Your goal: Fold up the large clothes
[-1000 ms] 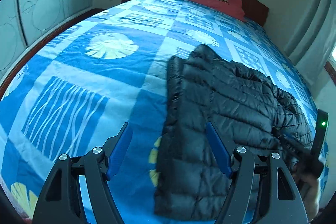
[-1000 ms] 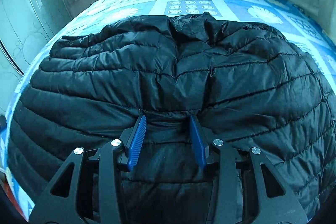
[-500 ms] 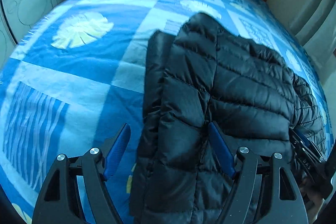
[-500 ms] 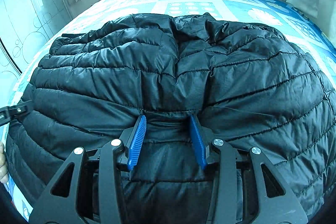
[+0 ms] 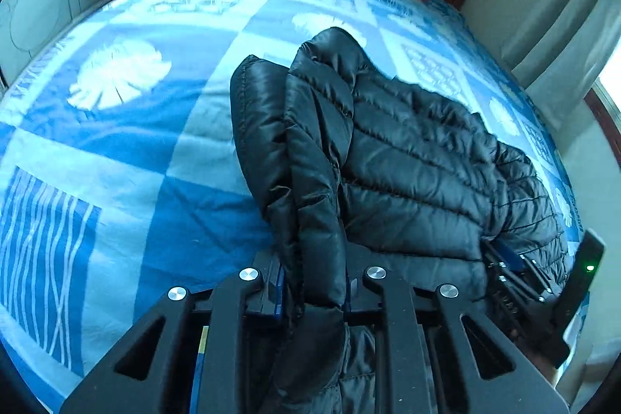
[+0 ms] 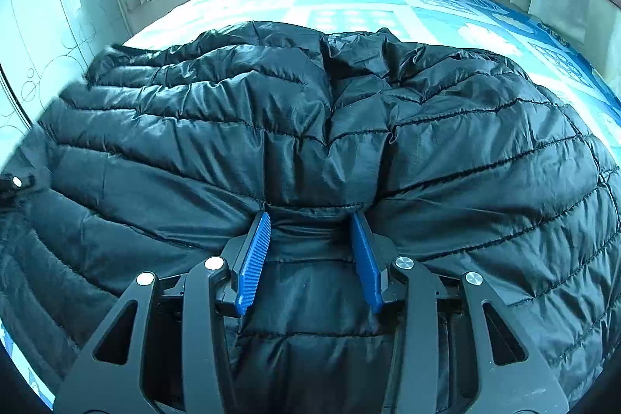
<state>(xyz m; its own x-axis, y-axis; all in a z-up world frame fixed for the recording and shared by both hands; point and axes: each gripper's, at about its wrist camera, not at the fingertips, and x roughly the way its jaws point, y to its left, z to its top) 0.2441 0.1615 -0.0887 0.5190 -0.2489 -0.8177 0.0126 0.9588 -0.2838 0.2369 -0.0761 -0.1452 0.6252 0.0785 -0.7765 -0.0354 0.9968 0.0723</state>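
- Since a second ago the left gripper [image 5: 314, 291] has slid in over the black puffer jacket [image 5: 407, 173]; its jaws are closing, pinching the folded left edge.
- The jacket lies on the bed [image 5: 116, 150], bunched so both grippers can lift it together.
- The right gripper [image 6: 310, 243] pinches a ridge of padding, half-spread, unmoved.
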